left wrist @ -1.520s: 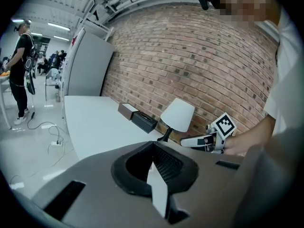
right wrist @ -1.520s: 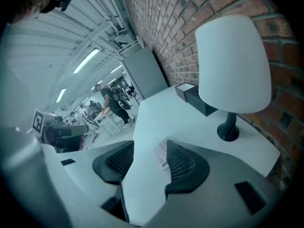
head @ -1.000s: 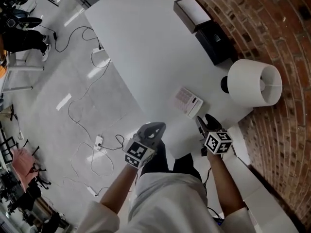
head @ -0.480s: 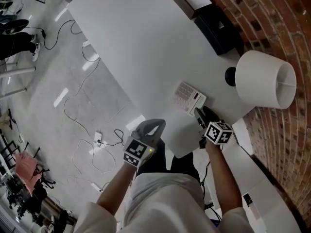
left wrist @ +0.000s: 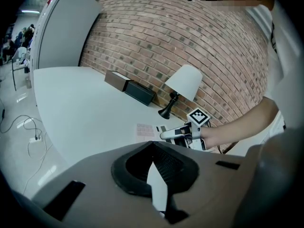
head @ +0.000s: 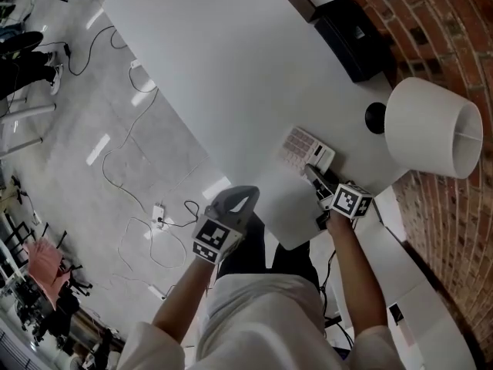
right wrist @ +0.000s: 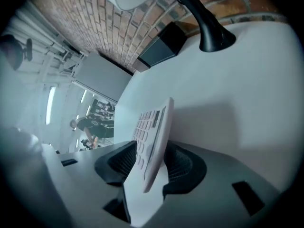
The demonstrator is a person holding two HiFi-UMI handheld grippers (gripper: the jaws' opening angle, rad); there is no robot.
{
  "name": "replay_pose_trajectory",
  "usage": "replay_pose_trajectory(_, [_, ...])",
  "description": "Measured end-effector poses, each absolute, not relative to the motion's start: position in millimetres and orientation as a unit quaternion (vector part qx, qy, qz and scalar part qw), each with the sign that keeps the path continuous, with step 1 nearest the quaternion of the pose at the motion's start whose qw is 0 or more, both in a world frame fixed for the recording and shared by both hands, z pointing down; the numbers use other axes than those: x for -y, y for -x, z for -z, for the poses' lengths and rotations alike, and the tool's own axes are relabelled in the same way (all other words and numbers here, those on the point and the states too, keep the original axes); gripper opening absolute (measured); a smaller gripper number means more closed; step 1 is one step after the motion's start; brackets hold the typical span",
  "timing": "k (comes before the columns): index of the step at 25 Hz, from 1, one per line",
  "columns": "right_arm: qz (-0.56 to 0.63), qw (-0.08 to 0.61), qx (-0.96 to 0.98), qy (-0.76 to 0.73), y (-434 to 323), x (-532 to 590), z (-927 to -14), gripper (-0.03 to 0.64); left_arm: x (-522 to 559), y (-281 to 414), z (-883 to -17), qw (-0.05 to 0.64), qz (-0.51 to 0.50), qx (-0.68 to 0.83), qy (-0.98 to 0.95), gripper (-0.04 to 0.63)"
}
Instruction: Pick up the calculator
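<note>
Since a sec ago the right gripper has come down and fwd: its tips were short of the calculator, now they're at its near end. The left gripper has dropped a bit too and hangs by the near edge of the table, well apart from the calculator. The calculator itself hasn't shifted: keys up, near the table corner, just beside the base of the lamp.

Right gripper view: the calculator sits edge-on btwn the jaws, key face toward one pad, back toward the other. The jaws are apart and have just been closing w/ the calculator btwn them. A gap shows on the key side, so it's not pinched yet as far as I can see. Left gripper view: its jaws meet at the tips w/ nothing btwn them. The calculator and right gripper show beyond, across the table.

Step in hand, I'd say, is the grasp: approach done, lift not begun. Next move prob. needs the pads brought fully onto the thin body, w/ the end deep enough in them, then a straight lift. Risks: smooth plastic could slip or pivot if only the very end is caught. The lamp is close, so lift up, not sideways.
</note>
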State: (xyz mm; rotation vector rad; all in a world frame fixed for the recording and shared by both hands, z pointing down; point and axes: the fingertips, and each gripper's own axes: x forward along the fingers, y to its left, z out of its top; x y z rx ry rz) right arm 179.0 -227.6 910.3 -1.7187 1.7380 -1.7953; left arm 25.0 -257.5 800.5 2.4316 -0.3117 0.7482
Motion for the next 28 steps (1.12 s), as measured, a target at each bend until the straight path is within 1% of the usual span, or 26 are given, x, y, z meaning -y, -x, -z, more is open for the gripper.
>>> replay_pose_trajectory(1, [0.598, 0.07, -0.566, 0.563, -178.7, 229.0, -911.7, 0.19, 258.6, -22.9, -801.3, 0.287, -0.28, 0.118, -0.909, 0.014])
replay_pose_trajectory(4, [0.624, 0.117, -0.534, 0.558, -180.7, 226.6, -917.8, 0.123, 261.6, -17.2, -802.3, 0.289, -0.282, 0.12, -0.907, 0.014])
replay_pose_trajectory(7, [0.64, 0.153, -0.511, 0.553, -182.7, 225.3, -919.4, 0.107, 264.4, -12.6, -801.8, 0.288, -0.283, 0.121, -0.907, 0.014])
replay_pose_trajectory(10, [0.636, 0.168, -0.505, 0.559, -185.9, 225.8, -914.0, 0.098, 264.3, -7.4, -799.6, 0.291, -0.287, 0.12, -0.905, 0.014])
replay_pose_trajectory(13, [0.624, 0.232, -0.528, 0.527, -171.8, 242.6, -889.8, 0.092, 263.4, -1.5, -794.1, 0.292, -0.288, 0.119, -0.904, 0.014])
replay_pose_trajectory(14, [0.622, 0.244, -0.532, 0.52, -167.8, 245.5, -883.8, 0.092, 263.2, 0.4, -791.7, 0.291, -0.287, 0.12, -0.905, 0.014])
replay_pose_trajectory(21, [0.609, 0.27, -0.531, 0.524, -152.6, 248.8, -837.7, 0.092, 259.0, 16.0, -766.9, 0.283, -0.268, 0.124, -0.912, 0.014])
replay_pose_trajectory(28, [0.578, 0.262, -0.533, 0.56, -140.7, 229.4, -753.9, 0.092, 262.5, 40.0, -724.8, 0.25, -0.253, 0.122, -0.927, 0.014])
